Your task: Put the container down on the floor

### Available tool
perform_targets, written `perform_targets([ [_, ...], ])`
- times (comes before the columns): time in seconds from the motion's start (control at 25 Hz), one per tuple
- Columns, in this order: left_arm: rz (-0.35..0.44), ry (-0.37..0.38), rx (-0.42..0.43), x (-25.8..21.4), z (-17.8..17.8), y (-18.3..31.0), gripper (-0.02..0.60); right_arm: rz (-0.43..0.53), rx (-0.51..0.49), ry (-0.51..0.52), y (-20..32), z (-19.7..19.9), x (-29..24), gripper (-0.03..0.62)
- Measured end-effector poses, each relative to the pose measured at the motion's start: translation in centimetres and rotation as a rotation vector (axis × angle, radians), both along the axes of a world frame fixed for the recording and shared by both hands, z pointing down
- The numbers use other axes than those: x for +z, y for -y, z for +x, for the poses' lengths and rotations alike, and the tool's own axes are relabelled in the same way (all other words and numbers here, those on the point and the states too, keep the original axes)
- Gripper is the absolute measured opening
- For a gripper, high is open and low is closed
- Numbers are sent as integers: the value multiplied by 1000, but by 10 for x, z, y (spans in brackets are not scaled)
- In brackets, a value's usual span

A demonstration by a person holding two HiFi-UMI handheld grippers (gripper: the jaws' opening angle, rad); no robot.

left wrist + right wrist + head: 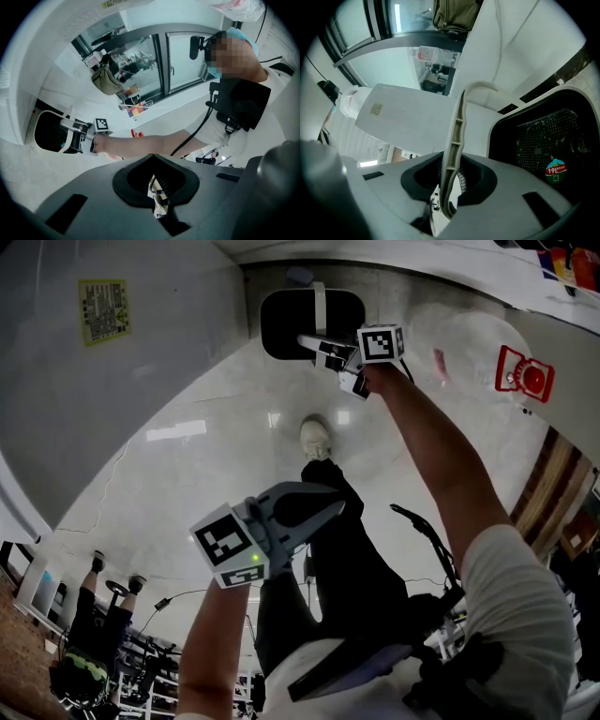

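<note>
The container (286,326) is a black bin with a white rim and a white handle (321,298), far ahead of me over the glossy floor. My right gripper (325,351) is stretched out to it and shut on that handle. In the right gripper view the ribbed handle (454,140) runs up from between the gripper (449,187) jaws, with the bin's black meshed wall (539,140) to the right. My left gripper (322,513) hangs near my leg, shut and empty. The left gripper view shows its gripper (157,199) closed, the bin (49,136) far to the left.
My shoe (316,438) stands on the white floor (187,474) just short of the bin. A grey wall with a yellow notice (103,310) is at the left. A clear bottle with a red label (523,374) is at the right. A person (89,634) stands at lower left.
</note>
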State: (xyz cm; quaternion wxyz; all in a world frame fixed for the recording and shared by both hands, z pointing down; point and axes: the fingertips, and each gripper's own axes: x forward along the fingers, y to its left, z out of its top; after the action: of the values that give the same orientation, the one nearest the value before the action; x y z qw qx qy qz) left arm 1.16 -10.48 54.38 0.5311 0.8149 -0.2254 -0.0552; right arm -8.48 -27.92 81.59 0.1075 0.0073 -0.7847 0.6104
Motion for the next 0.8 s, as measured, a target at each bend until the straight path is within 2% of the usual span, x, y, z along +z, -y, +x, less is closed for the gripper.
perform_targets([
  [0.12, -4, -5, 2, 1, 1, -1, 11, -1, 2, -3, 0, 1, 1, 44],
  [0.28, -6, -10, 1, 1, 0, -2, 11, 1, -10, -15, -3, 2, 4, 114],
  [0.6, -6, -18, 9, -1, 1, -2, 11, 6, -11, -39, -5, 9, 3, 200],
  [0.8, 6, -16, 30, -12, 7, -4, 11, 32, 1, -90, -4, 23, -4, 213],
])
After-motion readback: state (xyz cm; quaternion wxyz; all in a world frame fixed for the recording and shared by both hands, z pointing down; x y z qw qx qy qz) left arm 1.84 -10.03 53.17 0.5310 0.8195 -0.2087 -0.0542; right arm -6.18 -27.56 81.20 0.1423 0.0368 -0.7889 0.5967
